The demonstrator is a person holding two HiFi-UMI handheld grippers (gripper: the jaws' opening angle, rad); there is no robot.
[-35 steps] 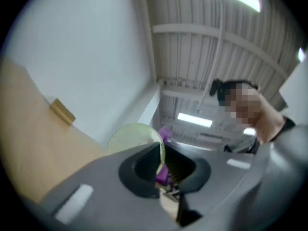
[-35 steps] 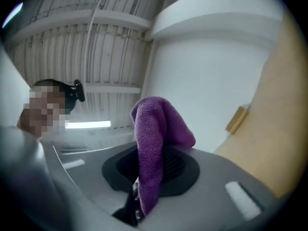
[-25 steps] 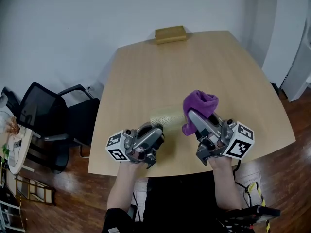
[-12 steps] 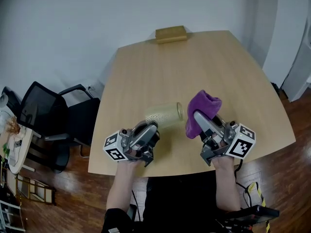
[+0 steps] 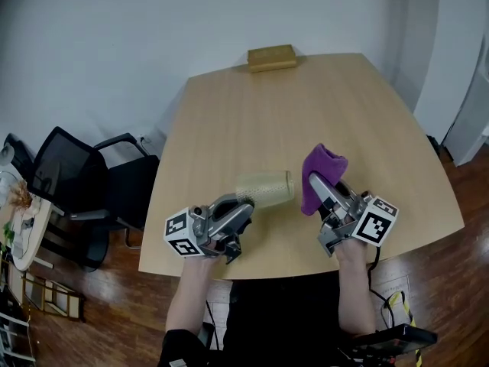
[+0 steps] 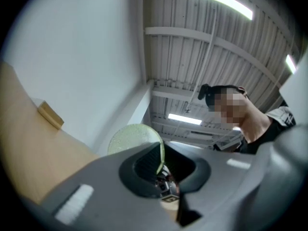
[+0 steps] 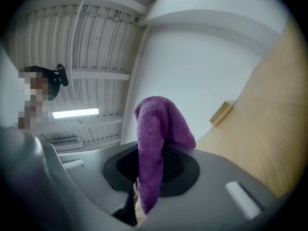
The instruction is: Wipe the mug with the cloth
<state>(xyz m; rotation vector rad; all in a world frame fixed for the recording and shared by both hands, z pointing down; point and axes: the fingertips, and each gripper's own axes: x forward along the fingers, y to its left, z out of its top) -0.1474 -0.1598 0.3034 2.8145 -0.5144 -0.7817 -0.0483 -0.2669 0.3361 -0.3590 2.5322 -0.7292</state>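
Observation:
A pale yellow-green speckled mug is held on its side above the near part of the table. My left gripper is shut on the mug's near end. In the left gripper view the mug has its thin wall pinched between the jaws of the left gripper. My right gripper is shut on a purple cloth, which stands bunched just right of the mug. In the right gripper view the cloth hangs folded over the jaws of the right gripper.
A small wooden block lies at the table's far edge. A black office chair stands left of the table. The person's forearms reach in from the near table edge.
The mug was blurred with motion and is now still, a little lower and farther right. The right gripper with the cloth has shifted slightly to the right.

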